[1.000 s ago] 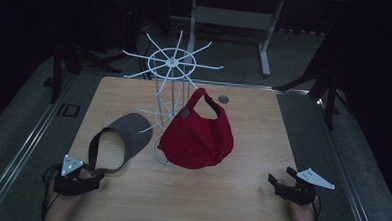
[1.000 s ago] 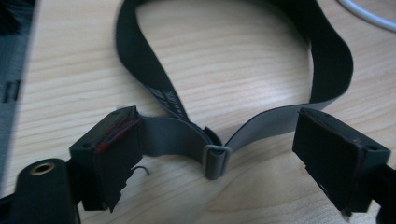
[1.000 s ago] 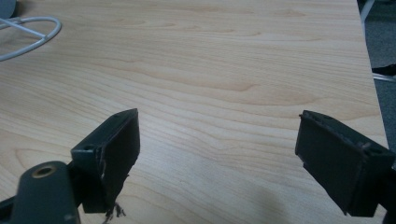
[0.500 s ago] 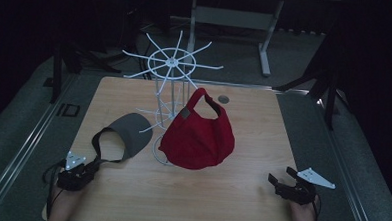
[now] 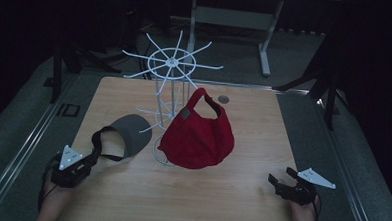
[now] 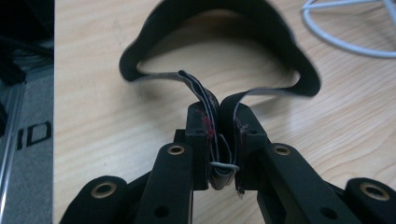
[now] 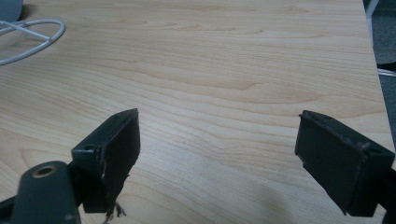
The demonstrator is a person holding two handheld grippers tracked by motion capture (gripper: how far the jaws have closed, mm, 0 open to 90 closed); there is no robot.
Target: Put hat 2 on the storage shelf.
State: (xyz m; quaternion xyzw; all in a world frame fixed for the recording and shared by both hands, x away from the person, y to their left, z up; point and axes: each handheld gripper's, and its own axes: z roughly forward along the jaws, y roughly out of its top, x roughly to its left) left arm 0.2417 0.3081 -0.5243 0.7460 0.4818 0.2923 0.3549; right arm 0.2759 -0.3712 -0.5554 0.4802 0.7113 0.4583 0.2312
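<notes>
Left gripper view shows your left gripper (image 6: 219, 135) pinching the black strap (image 6: 205, 100) of the grey visor (image 5: 127, 137), which lies on the table (image 5: 230, 202) left of the rack (image 5: 171, 89). Your right gripper (image 7: 217, 154) hovers with its jaws spread wide, holding nothing.

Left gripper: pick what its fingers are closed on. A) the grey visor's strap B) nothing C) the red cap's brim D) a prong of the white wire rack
A: in the left gripper view the left gripper has its fingers pinched on the folded strap of the grey visor.
</notes>
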